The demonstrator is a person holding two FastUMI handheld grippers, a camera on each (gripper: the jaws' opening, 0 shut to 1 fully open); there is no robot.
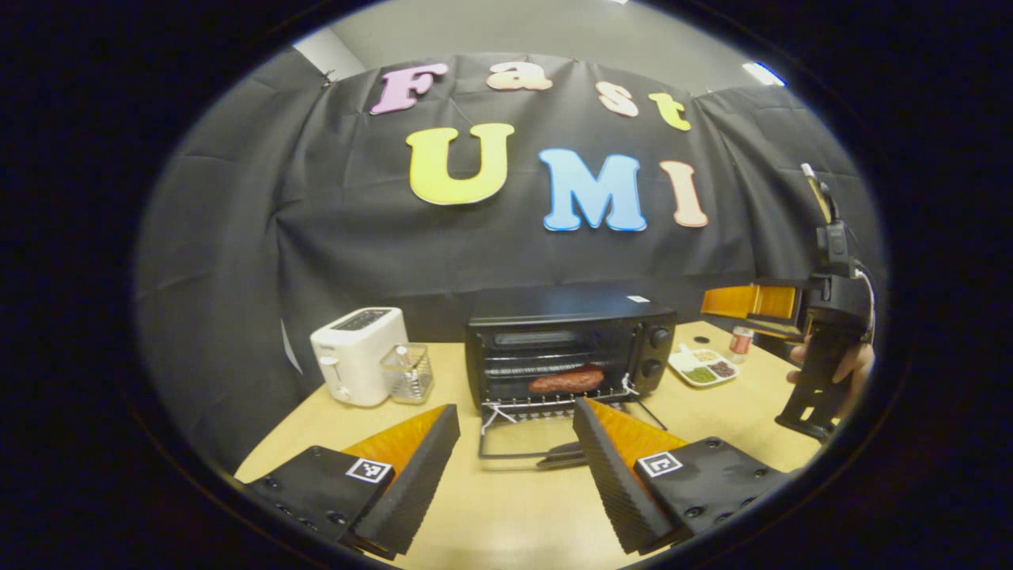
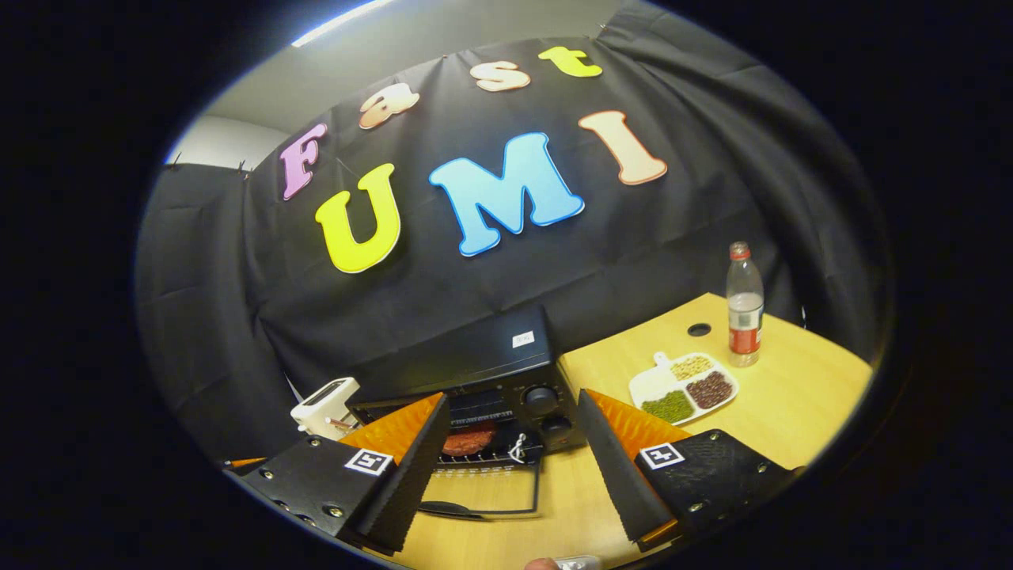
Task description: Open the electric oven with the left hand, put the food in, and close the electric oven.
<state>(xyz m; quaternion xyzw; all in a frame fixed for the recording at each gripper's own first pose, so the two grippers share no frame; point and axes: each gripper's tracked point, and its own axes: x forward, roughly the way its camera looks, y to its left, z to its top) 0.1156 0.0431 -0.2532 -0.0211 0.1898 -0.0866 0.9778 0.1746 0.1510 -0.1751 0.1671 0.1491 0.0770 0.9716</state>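
Note:
The black electric oven (image 1: 570,348) stands at the table's middle with its glass door (image 1: 518,443) folded down flat toward me. A reddish piece of food (image 1: 566,381) lies on the wire rack inside. My left gripper (image 1: 514,467) is open, low over the table in front of the door, nothing between its fingers. The right gripper (image 1: 748,305), held by a hand, hovers high at the right in the left gripper view. In the right gripper view the oven (image 2: 483,372), the food (image 2: 468,439) and the lowered door (image 2: 491,495) lie below my open right gripper (image 2: 514,467).
A white toaster (image 1: 358,354) and a clear container (image 1: 408,372) stand left of the oven. A white divided plate of beans (image 2: 684,388) and a water bottle (image 2: 744,305) sit on the wooden table (image 2: 791,396) to the oven's right. Black cloth walls the back.

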